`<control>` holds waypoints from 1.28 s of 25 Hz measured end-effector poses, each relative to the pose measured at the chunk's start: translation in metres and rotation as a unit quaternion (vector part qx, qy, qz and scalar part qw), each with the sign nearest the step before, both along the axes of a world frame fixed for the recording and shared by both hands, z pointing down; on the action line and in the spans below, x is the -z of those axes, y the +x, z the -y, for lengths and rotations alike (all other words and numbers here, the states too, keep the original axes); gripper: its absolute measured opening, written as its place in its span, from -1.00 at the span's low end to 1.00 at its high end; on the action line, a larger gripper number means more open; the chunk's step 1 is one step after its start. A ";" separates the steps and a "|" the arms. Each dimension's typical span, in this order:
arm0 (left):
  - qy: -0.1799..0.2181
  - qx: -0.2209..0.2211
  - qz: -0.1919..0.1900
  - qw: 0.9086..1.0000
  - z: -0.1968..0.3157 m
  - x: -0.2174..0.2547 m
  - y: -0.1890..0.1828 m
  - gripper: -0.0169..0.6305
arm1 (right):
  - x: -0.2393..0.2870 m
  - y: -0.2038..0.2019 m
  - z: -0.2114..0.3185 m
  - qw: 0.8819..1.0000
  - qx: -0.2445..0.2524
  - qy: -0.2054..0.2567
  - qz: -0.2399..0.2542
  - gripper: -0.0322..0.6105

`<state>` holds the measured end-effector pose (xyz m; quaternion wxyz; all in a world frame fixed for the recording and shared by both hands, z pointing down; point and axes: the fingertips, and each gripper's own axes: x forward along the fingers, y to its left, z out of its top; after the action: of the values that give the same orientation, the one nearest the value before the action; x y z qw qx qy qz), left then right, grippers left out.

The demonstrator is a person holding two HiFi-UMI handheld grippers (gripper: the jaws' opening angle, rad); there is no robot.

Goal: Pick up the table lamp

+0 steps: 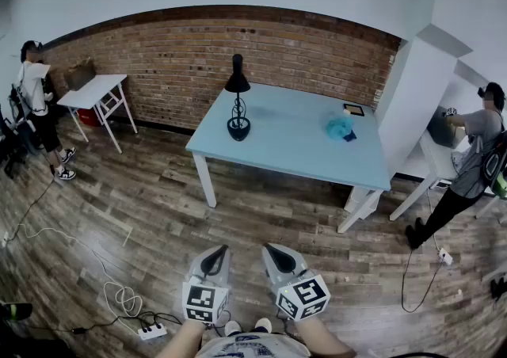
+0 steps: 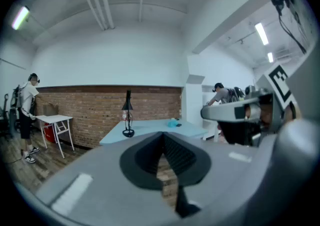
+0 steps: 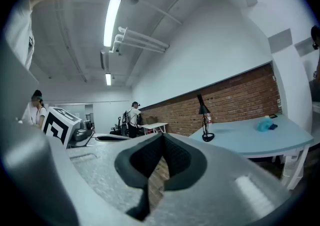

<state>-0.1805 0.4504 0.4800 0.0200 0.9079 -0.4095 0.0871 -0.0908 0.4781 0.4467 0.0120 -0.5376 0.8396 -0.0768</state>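
A black table lamp (image 1: 238, 99) with a cone shade and round base stands upright near the left end of a light blue table (image 1: 301, 150); it also shows small in the left gripper view as the lamp (image 2: 128, 115) and in the right gripper view as the lamp (image 3: 204, 120). My left gripper (image 1: 217, 253) and right gripper (image 1: 273, 249) hang side by side low in the head view, well short of the table. Both are shut with nothing between the jaws. The left gripper (image 2: 162, 137) and the right gripper (image 3: 161, 138) point roughly level toward the table.
A crumpled teal thing (image 1: 341, 127) and a small dark card (image 1: 353, 109) lie on the table's right part. A white side table (image 1: 97, 93) stands at the brick wall. One person (image 1: 38, 107) stands at left, another person (image 1: 467, 166) at right. Cables and a power strip (image 1: 152, 331) lie on the floor.
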 end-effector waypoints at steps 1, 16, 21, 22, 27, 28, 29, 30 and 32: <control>-0.001 -0.001 0.001 1.000 0.000 -0.001 0.002 -0.97 | 0.000 0.001 0.000 1.000 0.002 0.001 0.000 -0.90; -0.026 0.007 -0.007 1.000 -0.003 -0.014 0.036 -0.97 | -0.004 0.029 -0.005 0.999 0.031 0.000 0.021 -0.90; -0.032 0.017 -0.017 0.999 0.009 -0.019 0.051 -0.97 | -0.001 0.045 -0.002 0.998 0.042 0.001 0.044 -0.90; -0.033 0.017 -0.017 0.999 0.011 -0.020 0.054 -0.97 | -0.001 0.049 0.000 0.998 0.041 0.000 0.044 -0.90; -0.023 0.012 -0.003 1.000 0.030 -0.021 0.064 -0.97 | -0.001 0.063 0.017 0.999 0.029 0.004 0.046 -0.90; -0.020 0.012 0.001 1.000 0.037 -0.021 0.065 -0.97 | -0.001 0.065 0.024 0.998 0.028 0.005 0.048 -0.90; -0.016 0.012 0.005 1.000 0.045 -0.022 0.066 -0.97 | -0.001 0.066 0.032 0.999 0.027 0.007 0.047 -0.90; -0.013 0.013 0.009 1.000 0.054 -0.023 0.067 -0.97 | -0.001 0.067 0.041 0.999 0.025 0.008 0.045 -0.90; -0.012 0.010 0.011 1.000 0.075 -0.025 0.070 -0.97 | -0.003 0.070 0.061 0.999 0.021 0.008 0.040 -0.90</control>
<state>-0.1110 0.3755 0.5054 0.0270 0.9025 -0.4177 0.1019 -0.0212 0.4168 0.4501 0.0485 -0.5159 0.8503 -0.0917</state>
